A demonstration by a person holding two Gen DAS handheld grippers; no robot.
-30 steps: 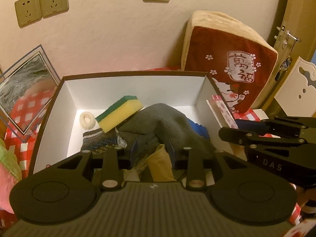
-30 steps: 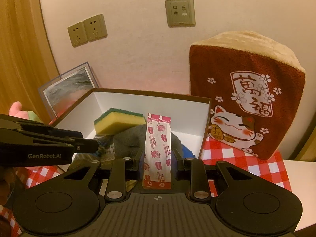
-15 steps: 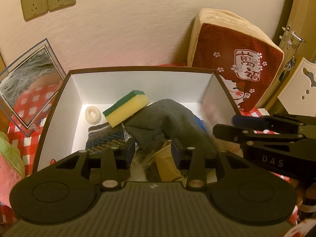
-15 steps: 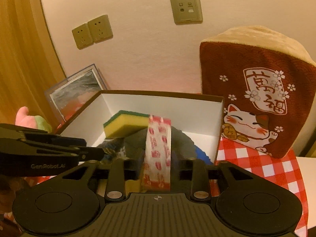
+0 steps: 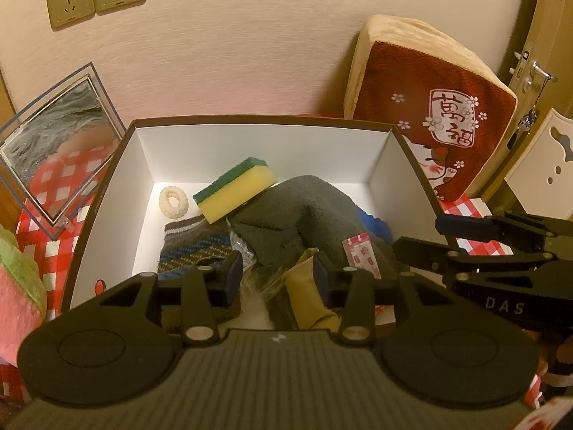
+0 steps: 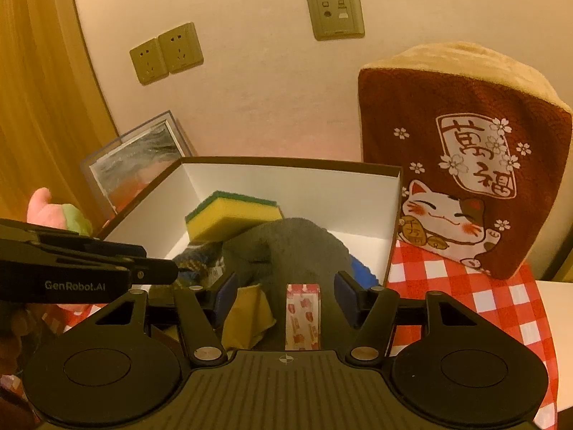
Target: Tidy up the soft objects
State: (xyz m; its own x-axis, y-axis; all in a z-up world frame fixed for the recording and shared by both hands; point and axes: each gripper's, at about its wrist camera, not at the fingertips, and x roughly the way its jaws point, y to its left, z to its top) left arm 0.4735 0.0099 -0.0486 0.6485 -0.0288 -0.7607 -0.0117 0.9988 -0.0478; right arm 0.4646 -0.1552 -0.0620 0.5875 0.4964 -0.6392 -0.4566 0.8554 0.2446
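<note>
A white box with a brown rim (image 5: 250,120) (image 6: 286,161) holds a yellow-green sponge (image 5: 236,193) (image 6: 232,218), a grey cloth (image 5: 308,208) (image 6: 293,247), a white scrunchie (image 5: 173,202), a striped knit (image 5: 193,247) and a mustard pouch (image 5: 308,294) (image 6: 247,311). A red-printed plaster strip (image 5: 361,254) (image 6: 302,315) lies loose on the grey cloth. My right gripper (image 6: 286,294) hangs over the strip, jaws opening, pads clear of it. My left gripper (image 5: 277,276) is over the box's near end, jaws opening beside the pouch and gripping nothing.
A brown cat cushion (image 5: 429,114) (image 6: 465,165) leans on the wall right of the box. A framed mirror (image 5: 57,143) (image 6: 139,157) stands at the left, with a pink-green plush (image 5: 18,286) near it. Red checked cloth (image 6: 465,286) covers the table.
My right gripper opened and let go of the plaster strip, which dropped onto the grey cloth in the box. My left gripper's jaws spread wider.
</note>
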